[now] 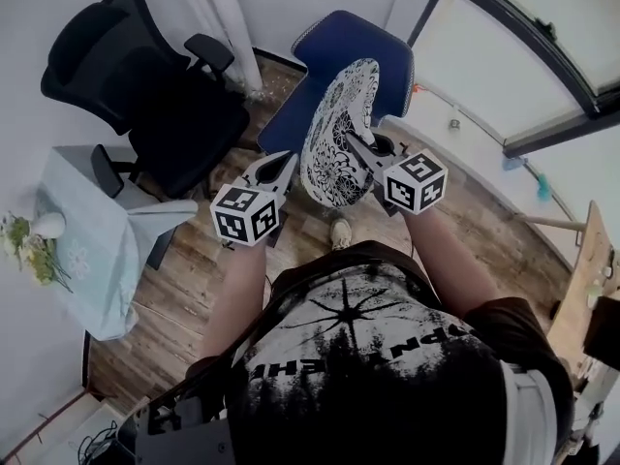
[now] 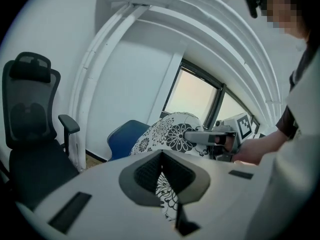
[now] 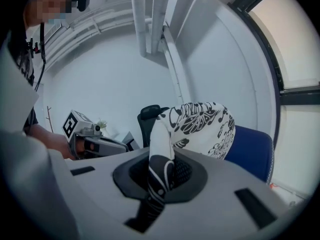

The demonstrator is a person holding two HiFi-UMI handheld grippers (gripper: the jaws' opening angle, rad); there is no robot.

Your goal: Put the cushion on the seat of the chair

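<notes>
Clamping the cushion (image 1: 334, 148) upright, the left gripper (image 1: 288, 163) is biting at eight o'clock, the right gripper (image 1: 355, 141) at four.

Two chairs (image 1: 155, 105) (image 1: 341, 39), one cushion (image 1: 337, 139), two tools (image 1: 288, 163) (image 1: 356, 145)

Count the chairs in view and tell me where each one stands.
2. A black office chair stands upper left beside the small table; a blue chair stands straight ahead, partly behind the floral cushion. Others may lie out of frame.
</notes>
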